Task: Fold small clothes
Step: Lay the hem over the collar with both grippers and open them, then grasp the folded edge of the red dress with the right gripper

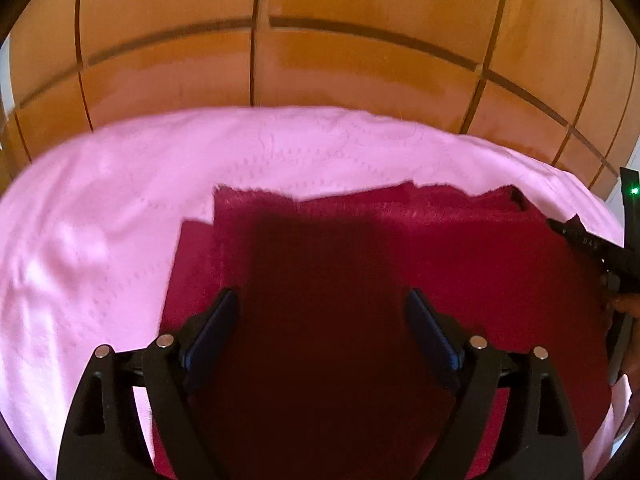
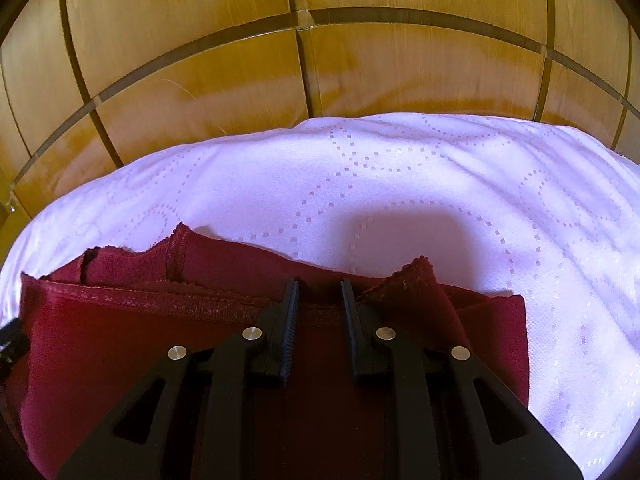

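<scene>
A dark red garment (image 1: 460, 264) lies flat on a pale pink cloth (image 1: 100, 220). My left gripper (image 1: 322, 304) hovers over it with jaws wide open and empty. In the right wrist view the same garment (image 2: 120, 332) shows its lace-edged waistband at the far side. My right gripper (image 2: 319, 288) is over that band with jaws partly open, nothing between them. A folded-up corner (image 2: 412, 280) stands just right of it. The right gripper also shows at the right edge of the left wrist view (image 1: 588, 240).
The pale cloth (image 2: 440, 184) has a dotted pattern and covers the surface around the garment. Behind it stands a wooden panelled wall (image 1: 320, 60), also in the right wrist view (image 2: 320, 60).
</scene>
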A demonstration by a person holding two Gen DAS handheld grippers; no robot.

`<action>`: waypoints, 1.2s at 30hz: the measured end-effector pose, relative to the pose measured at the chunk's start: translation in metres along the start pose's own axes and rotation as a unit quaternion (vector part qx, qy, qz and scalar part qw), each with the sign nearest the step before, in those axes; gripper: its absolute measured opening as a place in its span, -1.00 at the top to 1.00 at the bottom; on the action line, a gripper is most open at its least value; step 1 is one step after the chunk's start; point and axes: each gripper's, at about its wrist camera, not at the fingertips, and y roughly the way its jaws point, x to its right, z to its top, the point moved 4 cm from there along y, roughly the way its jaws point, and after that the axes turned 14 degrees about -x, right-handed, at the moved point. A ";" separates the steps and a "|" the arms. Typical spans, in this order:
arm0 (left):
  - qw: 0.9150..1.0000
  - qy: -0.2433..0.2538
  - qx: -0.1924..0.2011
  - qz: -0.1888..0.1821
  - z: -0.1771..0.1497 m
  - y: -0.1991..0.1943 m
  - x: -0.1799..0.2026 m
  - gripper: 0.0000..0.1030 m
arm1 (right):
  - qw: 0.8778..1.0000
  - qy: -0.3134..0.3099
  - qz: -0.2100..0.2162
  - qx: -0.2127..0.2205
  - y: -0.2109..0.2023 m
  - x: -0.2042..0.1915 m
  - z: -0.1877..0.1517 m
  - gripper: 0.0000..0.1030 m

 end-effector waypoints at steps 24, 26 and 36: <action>1.000 0.018 -0.010 -0.005 -0.001 0.009 0.008 -0.95 | 0.998 0.030 -0.035 0.033 -0.037 0.036 -0.048 0.20; 1.000 0.017 -0.011 -0.012 0.000 0.007 0.007 -0.95 | 0.999 0.035 -0.021 0.035 -0.045 0.037 -0.049 -0.24; 0.991 0.011 0.074 -0.108 -0.028 -0.074 0.033 -0.94 | 0.985 0.124 0.072 0.091 -0.130 0.056 -0.112 -0.28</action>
